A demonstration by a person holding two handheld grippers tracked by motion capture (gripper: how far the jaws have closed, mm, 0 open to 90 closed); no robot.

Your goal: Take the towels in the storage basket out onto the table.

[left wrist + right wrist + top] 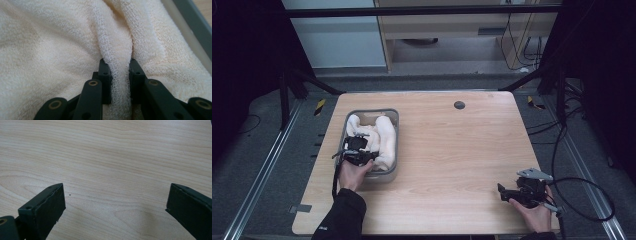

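while the left gripper (pixel 119 82) pinches a ridge of cream towel (pixel 50 50), the right gripper (pixel 115 205) gapes.
looped, nubbly terry lies bunched ahead of the left jaws inside a grey bin (pixel 395 145); bare wooden table (pixel 112 157) lies beneath the right jaws.

Left claw (pixel 119 75): black jaws, flat linkage bars, brass-ringed pivot holes, small screws near tips. Right claw (pixel 113 207): black blocky jaws, worn edges; grey three-cornered plate on top, black cable looping behind. Dark sleeve on left forearm (pixel 343 215).
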